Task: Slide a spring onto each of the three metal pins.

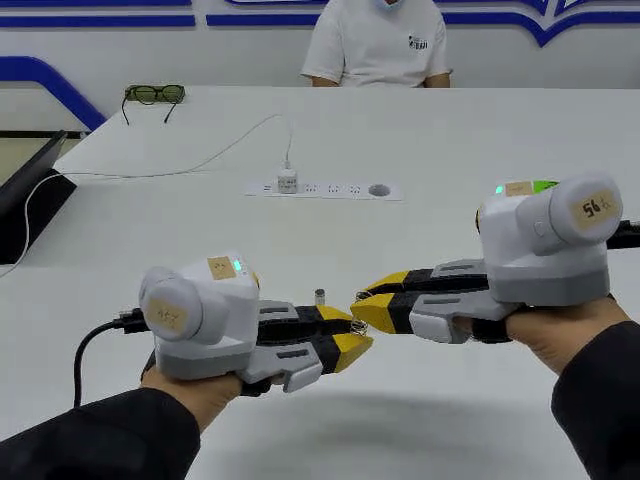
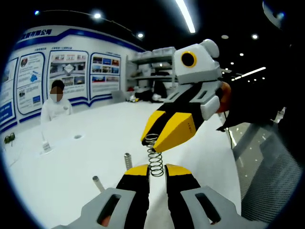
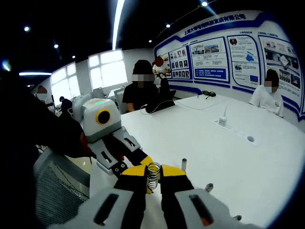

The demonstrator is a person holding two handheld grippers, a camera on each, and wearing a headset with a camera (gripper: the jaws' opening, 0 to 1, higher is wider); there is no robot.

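Steel spring (image 2: 155, 161) is pinched by both your left claw (image 2: 156, 171) and right claw (image 3: 152, 170), off the worktop (image 1: 420, 140); pins (image 3: 184, 164) at lower right wait, none clearly sprung.

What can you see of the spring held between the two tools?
The spring is a small, silvery, bare-metal coil, open-wound with evenly spaced turns and no visible kink. It is in the air above the white table, pinched at both ends: one end between the yellow tips of the left tool, the other between those of the right tool. In the left gripper view it stands roughly upright. It touches no pin.
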